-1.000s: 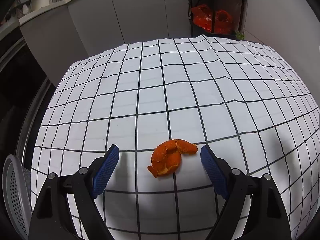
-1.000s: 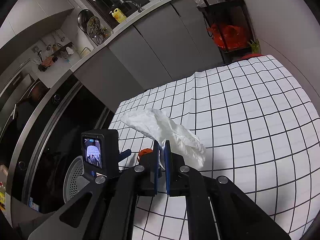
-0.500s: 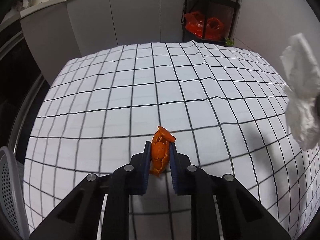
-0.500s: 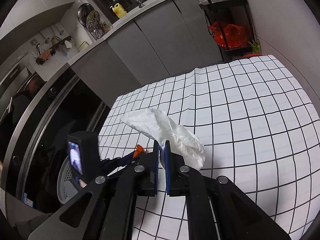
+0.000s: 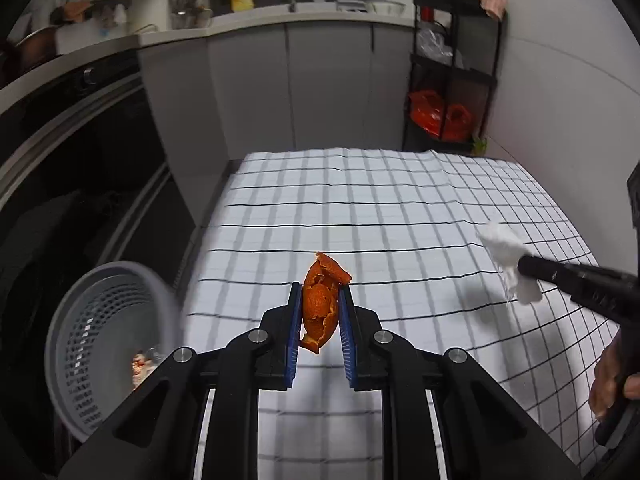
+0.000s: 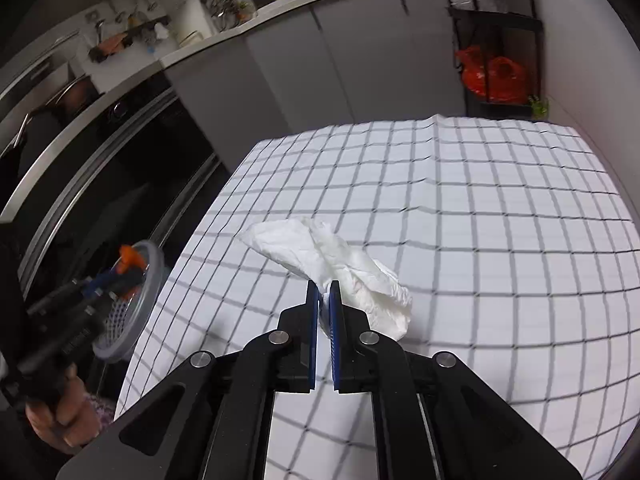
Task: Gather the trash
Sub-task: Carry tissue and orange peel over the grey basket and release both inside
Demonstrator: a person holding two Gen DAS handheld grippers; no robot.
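Observation:
My left gripper (image 5: 320, 300) is shut on a curled piece of orange peel (image 5: 321, 300) and holds it up above the table's left part. It also shows in the right wrist view (image 6: 128, 266), over the bin. My right gripper (image 6: 325, 292) is shut on a crumpled white tissue (image 6: 340, 264), held above the checked tablecloth (image 6: 480, 240). The tissue also shows in the left wrist view (image 5: 506, 250). A grey perforated bin (image 5: 104, 344) stands off the table's left edge, with some scraps at its bottom.
The table's left edge (image 5: 200, 248) drops to a dark oven front (image 5: 80, 160). Grey cabinets (image 5: 300, 80) stand behind. A black shelf rack (image 5: 452, 72) with red bags is at the back right. A white wall runs along the right.
My left gripper closed on the orange peel, lifted it off the cloth and swung left toward the bin. My right gripper kept hold of the tissue and shifted little.

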